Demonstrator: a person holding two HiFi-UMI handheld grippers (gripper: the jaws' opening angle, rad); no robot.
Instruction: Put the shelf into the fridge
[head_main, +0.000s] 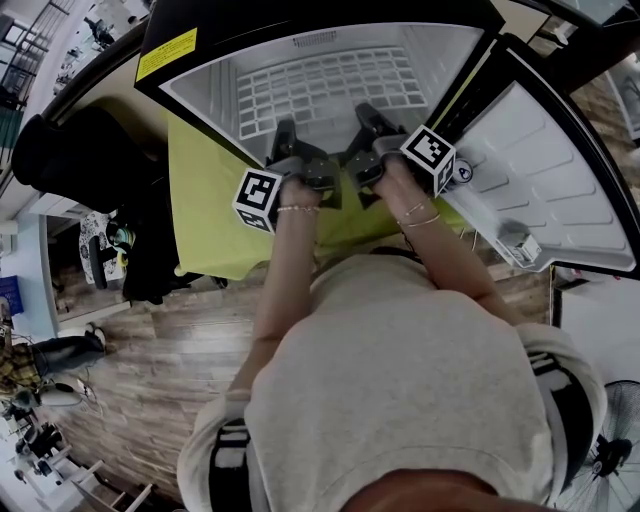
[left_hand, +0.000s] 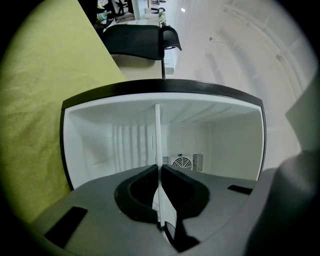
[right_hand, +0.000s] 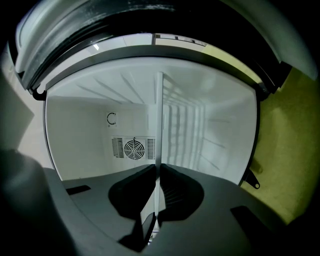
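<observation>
A white wire shelf (head_main: 320, 85) lies level inside the open black fridge (head_main: 200, 95), most of it within the white cavity. My left gripper (head_main: 285, 135) and right gripper (head_main: 368, 118) are both shut on its near edge, side by side at the fridge mouth. In the left gripper view the shelf (left_hand: 158, 140) shows edge-on as a thin white line clamped in the left gripper (left_hand: 159, 172). The right gripper view shows the same thin shelf (right_hand: 160, 120) pinched in the right gripper (right_hand: 157, 172), with the back wall's fan vent (right_hand: 134, 148) behind.
The fridge door (head_main: 560, 190) stands open to the right. A yellow-green cloth (head_main: 210, 200) covers the surface under the fridge. A black chair (head_main: 80, 160) is at the left, and a floor fan (head_main: 615, 450) at the bottom right.
</observation>
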